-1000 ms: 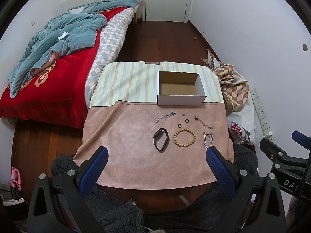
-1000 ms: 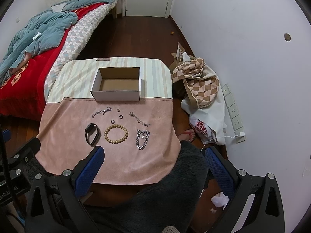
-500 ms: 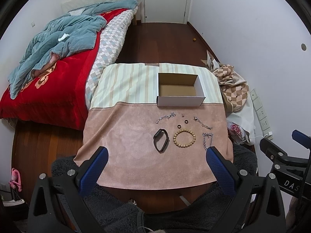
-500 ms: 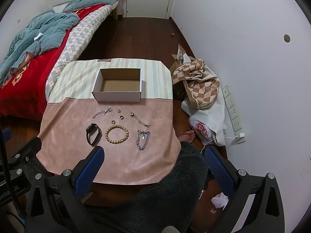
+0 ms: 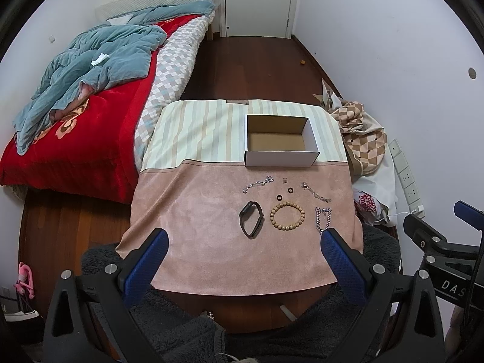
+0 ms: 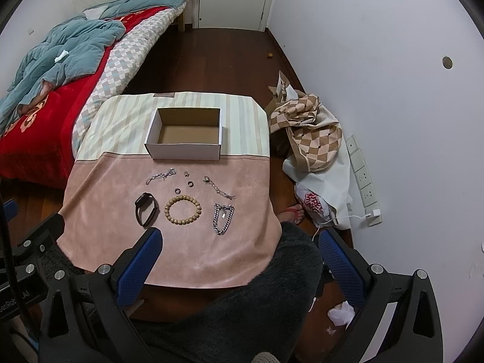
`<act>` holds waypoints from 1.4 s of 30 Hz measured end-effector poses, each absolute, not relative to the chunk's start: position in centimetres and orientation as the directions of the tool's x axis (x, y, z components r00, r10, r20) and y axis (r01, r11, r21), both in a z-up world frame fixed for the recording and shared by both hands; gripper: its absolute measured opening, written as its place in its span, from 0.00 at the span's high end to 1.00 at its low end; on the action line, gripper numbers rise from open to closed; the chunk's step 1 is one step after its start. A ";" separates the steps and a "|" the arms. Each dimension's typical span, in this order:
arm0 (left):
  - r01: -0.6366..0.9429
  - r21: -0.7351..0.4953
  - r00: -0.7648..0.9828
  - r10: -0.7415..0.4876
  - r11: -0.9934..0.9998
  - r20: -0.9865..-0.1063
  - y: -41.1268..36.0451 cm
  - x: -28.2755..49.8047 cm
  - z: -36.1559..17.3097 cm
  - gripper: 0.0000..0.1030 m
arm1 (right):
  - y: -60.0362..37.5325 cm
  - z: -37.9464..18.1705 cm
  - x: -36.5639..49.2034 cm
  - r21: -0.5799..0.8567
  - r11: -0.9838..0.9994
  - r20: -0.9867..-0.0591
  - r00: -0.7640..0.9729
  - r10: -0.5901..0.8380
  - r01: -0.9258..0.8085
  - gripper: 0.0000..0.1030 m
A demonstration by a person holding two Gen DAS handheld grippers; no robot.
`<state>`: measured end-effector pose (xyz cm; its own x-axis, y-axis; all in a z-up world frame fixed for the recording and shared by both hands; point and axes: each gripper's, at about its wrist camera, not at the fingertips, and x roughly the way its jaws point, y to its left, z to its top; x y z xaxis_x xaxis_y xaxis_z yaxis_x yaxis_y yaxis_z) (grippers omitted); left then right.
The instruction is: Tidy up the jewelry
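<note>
An open white cardboard box [image 5: 281, 154] [image 6: 184, 151] stands empty on the cloth-covered table [image 5: 196, 211]. In front of it lie a black band [image 5: 251, 218] [image 6: 146, 208], a wooden bead bracelet [image 5: 287, 217] [image 6: 182, 210], a heavy silver chain [image 5: 323, 217] [image 6: 223, 218], two thin silver chains [image 5: 258, 183] [image 5: 315, 192], two dark rings [image 5: 285, 193] and a small silver piece [image 5: 284, 180]. My left gripper [image 5: 242, 255] is open and empty above the table's near edge. My right gripper [image 6: 239, 257] is open and empty, near the front right corner.
A bed [image 5: 90, 106] with a red blanket and a blue quilt stands to the left. Checked bags [image 6: 308, 133] lie on the floor by the right wall with its sockets [image 6: 363, 178]. A dark fleece garment [image 6: 251, 302] is below both grippers.
Both grippers have tilted and drawn back slightly, so the table sits a little lower in view and more of the door shows. Nothing on the table has moved.
</note>
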<state>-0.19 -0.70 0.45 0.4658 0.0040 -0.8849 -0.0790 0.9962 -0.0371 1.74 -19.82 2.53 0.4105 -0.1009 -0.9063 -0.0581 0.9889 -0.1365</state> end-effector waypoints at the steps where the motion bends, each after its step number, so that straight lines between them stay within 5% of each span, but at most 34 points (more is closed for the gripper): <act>1: -0.078 -0.037 0.466 0.004 0.996 -0.885 -0.7 -0.2 0.5 0.00 | -19.8 2.5 1.7 -0.136 0.989 -0.907 0.410 -0.100 -0.058 0.00; 35: -0.065 -0.048 0.472 -0.012 0.997 -0.881 -1.2 0.3 0.0 0.00 | -20.2 2.6 1.9 -0.131 0.990 -0.901 0.422 -0.098 -0.050 0.00; 42: -0.150 0.050 0.470 0.116 0.987 -0.875 1.4 4.4 -4.1 0.00 | -19.9 -1.0 4.9 -0.095 0.994 -0.899 0.433 -0.063 -0.052 0.00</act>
<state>4.41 1.43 -4.09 0.4701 0.1160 -0.8750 -0.1503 0.9874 0.0502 4.87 -19.92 -0.99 0.4331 -0.0634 -0.8991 -0.0523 0.9941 -0.0952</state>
